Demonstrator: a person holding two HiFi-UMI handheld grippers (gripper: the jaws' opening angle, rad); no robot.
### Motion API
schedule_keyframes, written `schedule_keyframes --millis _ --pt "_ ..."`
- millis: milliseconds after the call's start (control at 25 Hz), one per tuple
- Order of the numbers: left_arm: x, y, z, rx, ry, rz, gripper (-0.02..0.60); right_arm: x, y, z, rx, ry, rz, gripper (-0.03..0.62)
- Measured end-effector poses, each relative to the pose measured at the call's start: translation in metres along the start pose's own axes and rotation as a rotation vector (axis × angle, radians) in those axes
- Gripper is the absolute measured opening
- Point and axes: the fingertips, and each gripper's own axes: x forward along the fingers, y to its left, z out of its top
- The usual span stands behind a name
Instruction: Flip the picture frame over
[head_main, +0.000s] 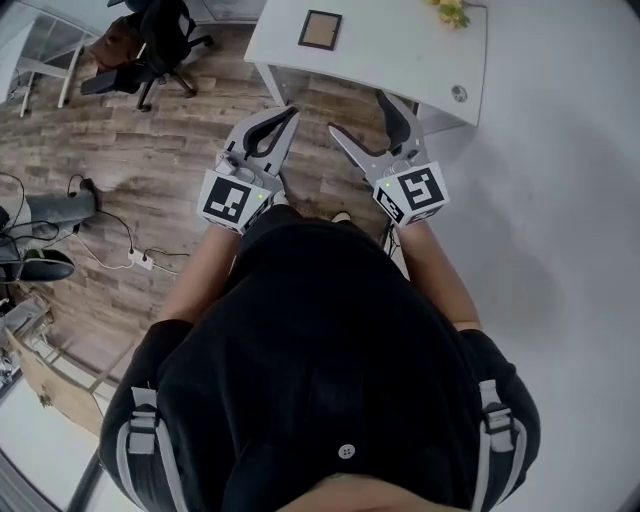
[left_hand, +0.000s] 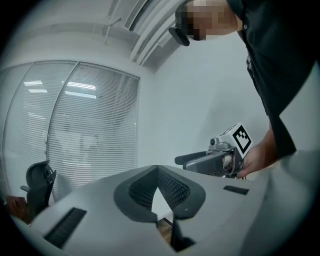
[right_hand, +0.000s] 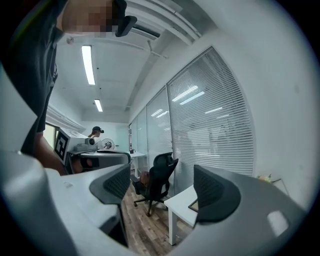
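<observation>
The picture frame (head_main: 319, 30), dark-rimmed with a brown panel facing up, lies flat on a white table (head_main: 400, 50) ahead of me. Both grippers are held level in front of my body, short of the table's near edge and touching nothing. My left gripper (head_main: 290, 112) is shut with its fingertips together and nothing between them. My right gripper (head_main: 360, 113) stands wide open and empty. In the right gripper view the frame (right_hand: 193, 204) shows between the jaws on the table corner (right_hand: 177, 205). The left gripper view (left_hand: 157, 172) shows the right gripper (left_hand: 215, 160) beside it.
A black office chair (head_main: 160, 40) stands on the wood floor left of the table, also in the right gripper view (right_hand: 157, 180). Yellow flowers (head_main: 452, 12) sit at the table's far edge. Cables and a power strip (head_main: 140, 260) lie on the floor at left. A white wall runs along the right.
</observation>
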Motion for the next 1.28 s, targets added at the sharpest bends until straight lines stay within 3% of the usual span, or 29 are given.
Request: schedule_keyframes --millis 640,1000,1280 --pt "-0.019 0.164 -0.012 -0.017 0.002 -0.088 0.005 0.146 0.017 0.001 0.018 0.052 -0.119 0.394" --pt "-0.012 0.207 -0.023 -0.027 0.01 -0.102 0.005 0.182 0.008 -0.012 0.023 0.084 -0.153 0.394" --pt "0.017 0.224 -0.03 -0.022 0.018 -0.081 0.005 0.196 -0.027 -0.022 0.041 0.093 -0.149 0.394"
